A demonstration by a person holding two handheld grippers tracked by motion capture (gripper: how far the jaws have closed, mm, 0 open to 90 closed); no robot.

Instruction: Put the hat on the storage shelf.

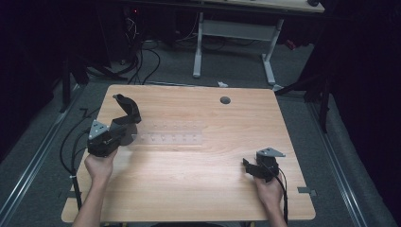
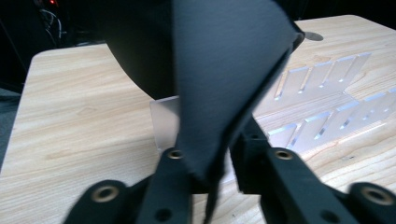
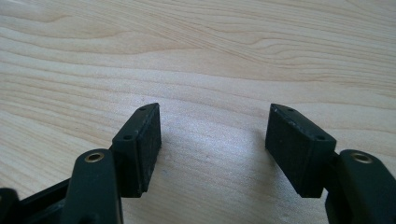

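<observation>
Standing upright from the left gripper [image 1: 124, 126] (fingers grasping it), the black cloth [image 1: 127, 108] points up — right gripper [image 1: 249, 166] released.

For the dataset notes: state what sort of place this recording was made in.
Probably a lab or recording workroom, not a home. A bare wooden table stands on grey carpet between dark curtains; a height-adjustable desk frame and loose cables sit behind it, and a person works with handheld grippers.

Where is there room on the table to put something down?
Plenty: the wood between the clear plastic rack and the right tool is bare, and so is the far right side near the round hole. It is crowded at the left, where the left tool has the black cloth.
</observation>
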